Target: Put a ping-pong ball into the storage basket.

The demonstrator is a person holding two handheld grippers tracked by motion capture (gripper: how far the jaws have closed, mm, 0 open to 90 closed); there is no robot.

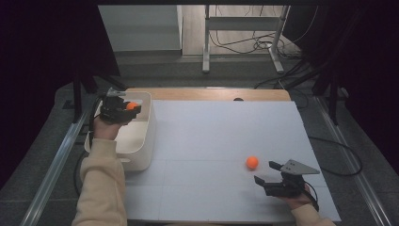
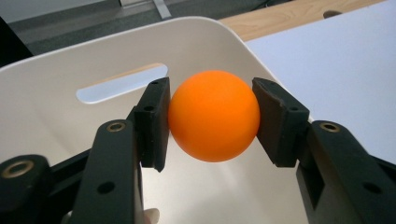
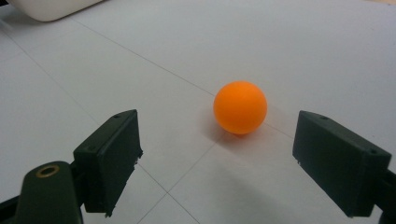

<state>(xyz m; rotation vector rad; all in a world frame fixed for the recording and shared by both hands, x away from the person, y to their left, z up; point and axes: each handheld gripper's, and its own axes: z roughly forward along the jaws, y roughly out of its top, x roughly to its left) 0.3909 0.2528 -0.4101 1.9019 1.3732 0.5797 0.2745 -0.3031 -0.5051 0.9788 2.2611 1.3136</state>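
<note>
Left gripper [image 2: 212,123] clamped on an orange ball [image 2: 214,122], held over the white bin [image 2: 56,121]. Right gripper [image 3: 217,163] spread wide, just short of a second orange ball [image 3: 240,107] resting on the white table [image 3: 289,42].

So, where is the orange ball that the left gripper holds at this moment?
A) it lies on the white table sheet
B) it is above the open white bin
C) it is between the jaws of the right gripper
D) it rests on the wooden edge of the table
B: the left gripper is shut on the orange ball, with the inner walls of the white bin behind and below it.
</note>
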